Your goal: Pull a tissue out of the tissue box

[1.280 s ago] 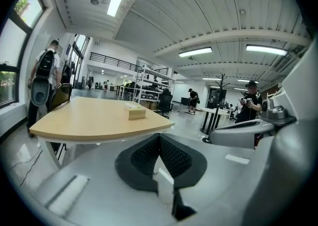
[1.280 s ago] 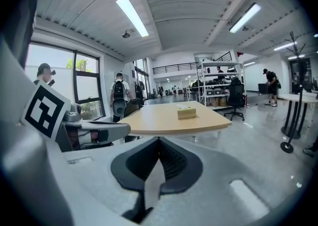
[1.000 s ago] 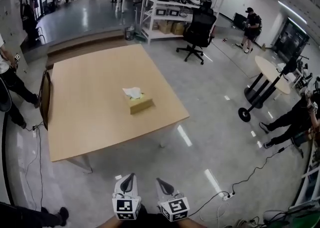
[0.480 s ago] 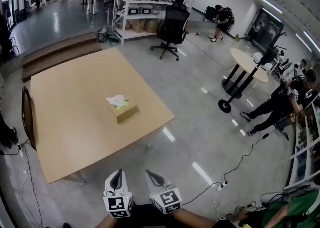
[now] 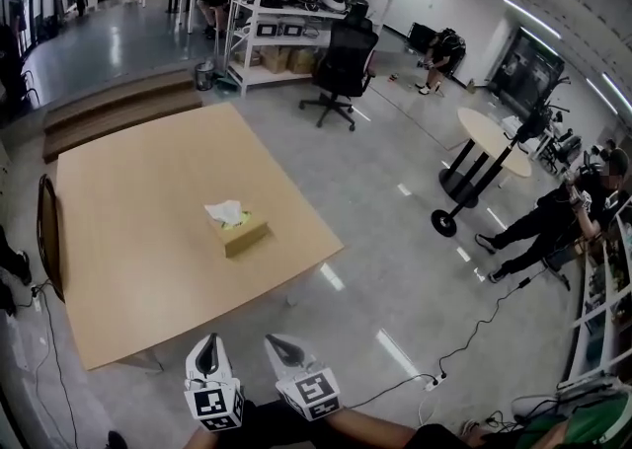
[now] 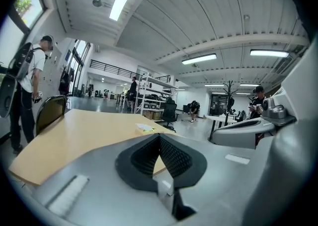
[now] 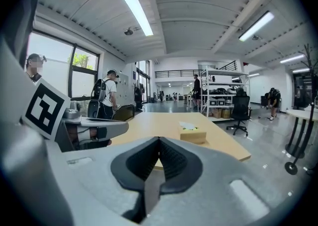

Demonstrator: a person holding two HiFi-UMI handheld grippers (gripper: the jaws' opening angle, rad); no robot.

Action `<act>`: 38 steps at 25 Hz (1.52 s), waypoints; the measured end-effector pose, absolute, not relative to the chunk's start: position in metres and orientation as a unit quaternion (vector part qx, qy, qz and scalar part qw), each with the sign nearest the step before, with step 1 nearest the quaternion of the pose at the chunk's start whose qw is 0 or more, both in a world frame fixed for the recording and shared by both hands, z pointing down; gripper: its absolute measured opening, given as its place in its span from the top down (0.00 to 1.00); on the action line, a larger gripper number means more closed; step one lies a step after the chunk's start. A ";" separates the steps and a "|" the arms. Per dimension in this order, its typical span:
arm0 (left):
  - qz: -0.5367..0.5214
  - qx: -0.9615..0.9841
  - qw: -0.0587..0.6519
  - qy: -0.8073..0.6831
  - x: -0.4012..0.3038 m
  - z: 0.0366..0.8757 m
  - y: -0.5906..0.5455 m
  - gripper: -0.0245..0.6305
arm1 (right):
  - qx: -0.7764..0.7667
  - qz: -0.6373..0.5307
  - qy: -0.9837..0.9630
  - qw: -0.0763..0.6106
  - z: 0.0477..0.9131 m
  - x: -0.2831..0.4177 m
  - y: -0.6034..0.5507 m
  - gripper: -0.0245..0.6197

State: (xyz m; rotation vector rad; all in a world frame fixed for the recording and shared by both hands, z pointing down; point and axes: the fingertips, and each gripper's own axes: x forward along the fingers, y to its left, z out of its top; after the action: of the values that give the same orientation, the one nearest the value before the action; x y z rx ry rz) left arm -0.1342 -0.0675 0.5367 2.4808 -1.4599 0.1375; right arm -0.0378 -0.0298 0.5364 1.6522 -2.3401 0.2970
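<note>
Tabletop: the table (image 5: pixel 128 269) is bare wood all round the tissue box (image 5: pixel 247 237), which stands toward its right edge.
Over the box: a tissue (image 5: pixel 225 211) stands up from the slot, with open air above.
Approach: open floor lies between the table's near edge and the left gripper (image 5: pixel 208 346) and right gripper (image 5: pixel 279 344).
Left flank: a dark chair (image 5: pixel 44 245) stands against the table edge.
Right flank: a floor cable (image 5: pixel 474 324), a round table (image 5: pixel 489 131) and an office chair (image 5: pixel 346 57), all well apart from the table.

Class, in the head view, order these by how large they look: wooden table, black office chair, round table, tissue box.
1. wooden table, by far the largest.
2. round table and black office chair: look alike, both farther off, so unranked.
3. tissue box, smallest.
</note>
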 end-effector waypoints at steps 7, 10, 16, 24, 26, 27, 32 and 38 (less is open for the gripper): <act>0.056 0.844 0.122 -0.519 -0.101 0.536 -0.097 0.93 | 0.555 0.096 -0.818 0.117 0.531 -0.004 -0.072 0.98; 0.062 0.843 0.115 -0.522 -0.080 0.530 -0.115 0.93 | 0.549 0.099 -0.822 0.112 0.530 0.016 -0.088 0.98; 0.079 0.835 0.112 -0.532 -0.046 0.530 -0.138 0.93 | 0.533 0.113 -0.832 0.107 0.534 0.051 -0.112 0.98; 0.094 0.817 0.116 -0.557 -0.026 0.539 -0.154 0.93 | 0.509 0.117 -0.847 0.100 0.542 0.075 -0.141 0.98; 0.096 0.813 0.117 -0.562 -0.027 0.544 -0.159 0.93 | 0.508 0.119 -0.848 0.098 0.546 0.079 -0.149 0.98; 0.097 0.811 0.117 -0.565 -0.027 0.545 -0.162 0.93 | 0.508 0.121 -0.847 0.097 0.547 0.081 -0.152 0.98; 0.106 0.802 0.125 -0.574 -0.027 0.546 -0.168 0.93 | 0.507 0.127 -0.846 0.107 0.557 0.088 -0.164 0.98; 0.104 0.799 0.137 -0.577 -0.035 0.550 -0.199 0.93 | 0.503 0.124 -0.845 0.129 0.552 0.082 -0.187 0.98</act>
State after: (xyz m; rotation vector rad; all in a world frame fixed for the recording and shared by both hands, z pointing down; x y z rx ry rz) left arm -0.0346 -0.1987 0.5499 2.3114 -1.6688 0.2996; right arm 0.0818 -0.1868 0.5522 1.4640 -2.4583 0.3606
